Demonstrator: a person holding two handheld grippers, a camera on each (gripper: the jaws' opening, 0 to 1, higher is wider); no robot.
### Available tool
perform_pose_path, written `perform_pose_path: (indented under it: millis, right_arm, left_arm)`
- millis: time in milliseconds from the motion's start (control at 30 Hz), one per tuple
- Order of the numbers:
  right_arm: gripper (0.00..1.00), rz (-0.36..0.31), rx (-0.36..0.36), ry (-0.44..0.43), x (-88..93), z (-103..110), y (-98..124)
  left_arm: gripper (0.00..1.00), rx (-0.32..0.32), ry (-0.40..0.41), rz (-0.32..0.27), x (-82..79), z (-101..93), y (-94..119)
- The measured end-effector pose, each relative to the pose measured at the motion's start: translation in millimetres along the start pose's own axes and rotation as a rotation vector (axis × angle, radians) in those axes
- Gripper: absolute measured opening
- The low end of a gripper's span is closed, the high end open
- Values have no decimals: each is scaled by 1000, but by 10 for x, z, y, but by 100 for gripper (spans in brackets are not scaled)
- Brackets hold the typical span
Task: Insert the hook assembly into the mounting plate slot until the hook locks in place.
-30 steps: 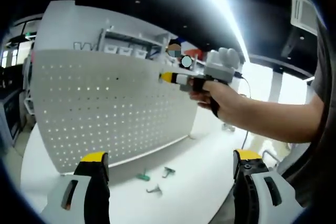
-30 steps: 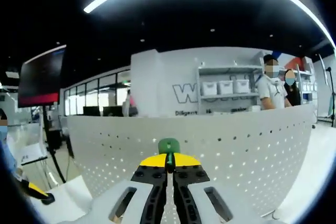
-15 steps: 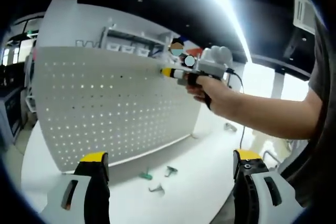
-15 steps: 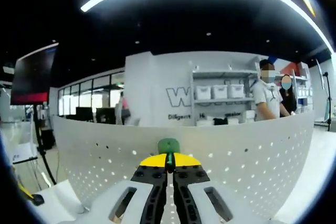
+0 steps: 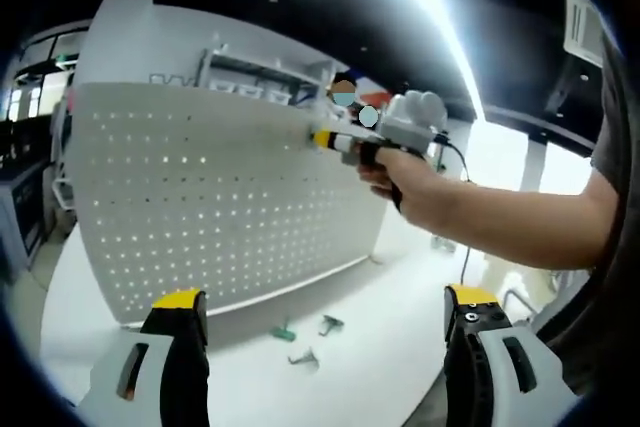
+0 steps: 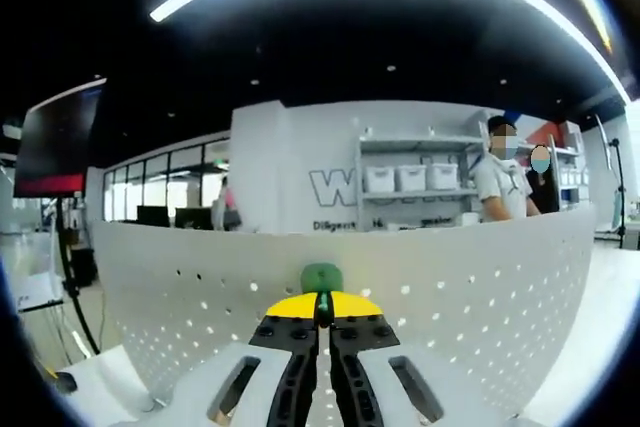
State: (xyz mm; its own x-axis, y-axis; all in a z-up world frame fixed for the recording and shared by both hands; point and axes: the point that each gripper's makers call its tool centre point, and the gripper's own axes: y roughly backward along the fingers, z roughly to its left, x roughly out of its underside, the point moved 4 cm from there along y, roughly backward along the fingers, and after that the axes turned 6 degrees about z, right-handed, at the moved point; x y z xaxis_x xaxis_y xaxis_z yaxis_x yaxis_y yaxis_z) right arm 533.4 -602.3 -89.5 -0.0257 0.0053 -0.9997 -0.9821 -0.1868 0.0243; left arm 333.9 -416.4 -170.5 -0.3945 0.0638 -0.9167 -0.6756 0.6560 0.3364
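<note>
Hook assembly (image 6: pixel 321 278), green, is clamped between the closed yellow-tipped jaws of the right gripper (image 6: pixel 321 309) and sits directly in front of the white perforated mounting plate (image 6: pixel 450 297), near the plate's top edge; whether the hook has entered a hole cannot be told. In the left gripper view, the right gripper (image 5: pixel 335 141) appears at the upper edge of the mounting plate (image 5: pixel 200 207), held by a hand (image 5: pixel 415 182), with its yellow tip against or just beside the plate face. The mounting plate stands upright on the white tabletop (image 5: pixel 350 387). Three spare hooks lie on the tabletop just in front of the plate's base: a green one (image 5: pixel 285 331), a grey-green one (image 5: pixel 329 324) beside it, and a grey one (image 5: pixel 303 358) nearer the camera. The left gripper (image 5: pixel 325 312) stands well apart from the plate, its jaws spread wide with nothing between them. Behind the mounting plate, a shelf unit (image 6: pixel 410 192) carries three white bins (image 6: pixel 410 178) side by side; their contents cannot be seen. Two people (image 6: pixel 510 182) stand beside the shelf unit.
</note>
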Motion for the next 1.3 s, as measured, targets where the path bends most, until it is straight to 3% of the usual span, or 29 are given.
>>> perform_pose_path:
  millis: [367, 900, 1300]
  right_arm:
    - [0, 1, 7, -2, 111, -30, -31]
    - [1, 25, 25, 13, 123, -5, -62]
    - [11, 51, 32, -35, 123, -70, -36]
  left_arm:
    - [99, -8, 6, 0, 9, 26, 10]
    - [99, -8, 13, 13, 42, 23, 15]
    - [99, -14, 15, 20, 89, 6, 35]
